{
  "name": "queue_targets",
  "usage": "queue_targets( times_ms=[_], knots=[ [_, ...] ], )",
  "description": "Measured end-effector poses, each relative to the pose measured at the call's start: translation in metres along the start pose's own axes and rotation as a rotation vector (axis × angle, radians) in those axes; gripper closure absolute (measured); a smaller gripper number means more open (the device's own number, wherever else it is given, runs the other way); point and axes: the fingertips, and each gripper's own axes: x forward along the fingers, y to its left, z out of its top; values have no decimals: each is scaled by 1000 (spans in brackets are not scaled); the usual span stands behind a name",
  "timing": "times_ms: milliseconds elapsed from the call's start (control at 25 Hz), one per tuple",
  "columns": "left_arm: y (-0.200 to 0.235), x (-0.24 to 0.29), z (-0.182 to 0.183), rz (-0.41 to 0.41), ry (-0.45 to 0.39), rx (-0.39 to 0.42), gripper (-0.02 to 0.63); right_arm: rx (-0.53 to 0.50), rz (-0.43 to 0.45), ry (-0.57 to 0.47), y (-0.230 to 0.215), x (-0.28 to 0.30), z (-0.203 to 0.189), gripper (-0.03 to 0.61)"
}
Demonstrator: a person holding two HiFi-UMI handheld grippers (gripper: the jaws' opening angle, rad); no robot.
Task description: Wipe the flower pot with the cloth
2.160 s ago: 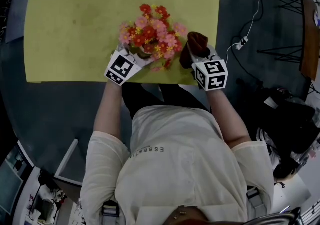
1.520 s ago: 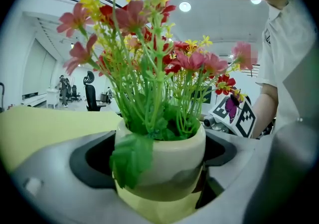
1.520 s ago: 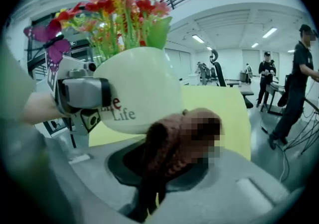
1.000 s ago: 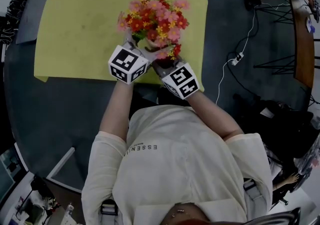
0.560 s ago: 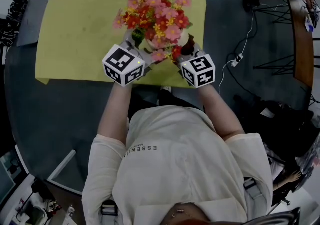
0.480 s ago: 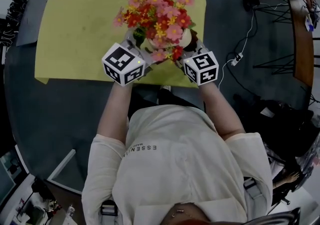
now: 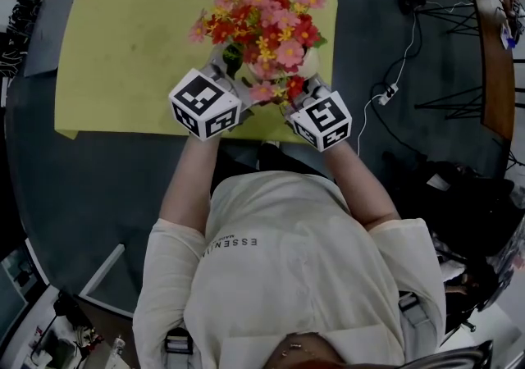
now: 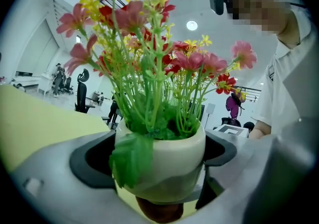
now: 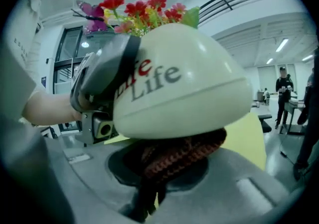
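the cream glazed ceramic flower pot [image 8: 167, 161], filled with red, pink and yellow artificial flowers [image 7: 261, 19], is held clear of the yellow-green table top [image 7: 131, 39], gripped at its sides by the left gripper [image 7: 232, 80], whose jaws are spread wide around it. the dark reddish-brown knitted cloth [image 9: 182, 154] is clamped in the narrowly closed jaws of the right gripper [image 7: 300, 90] and is pressed against the rounded underside of the pot. a slip is judged to be the main danger: the glaze is smooth and the body curved, so the pot could be rolled or levered out of the left jaws if the cloth is pushed up too hard. the grip could also be weakened by the green leaf [image 8: 130, 161] draped over the rim. a fall onto the table would likely be caused. the table is seen standing on a dark grey floor [image 7: 82, 187], with white cables [image 7: 410, 43] trailed at the right. a bright hall with round ceiling lights, office chairs and distant standing figures is shown behind.
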Motion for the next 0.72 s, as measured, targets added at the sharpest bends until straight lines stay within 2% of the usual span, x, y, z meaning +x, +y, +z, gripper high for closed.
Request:
queue_targets(
  times_ms=[160,280,400,560,720],
  knots=[
    [4,1,-5,17,3,3,69,23,72,18,20,3,-9,532],
    [9,-1,-10,24,20,15,69,77,137,41,33,8,-17,532],
    [13,0,-15,32,27,20,69,118,164,58,37,10,-24,532],
    [19,-1,-19,44,39,47,69,144,97,111,15,4,-40,532],
    [28,-8,-38,36,109,143,68,187,-83,202,-38,-12,-64,532]
  ],
)
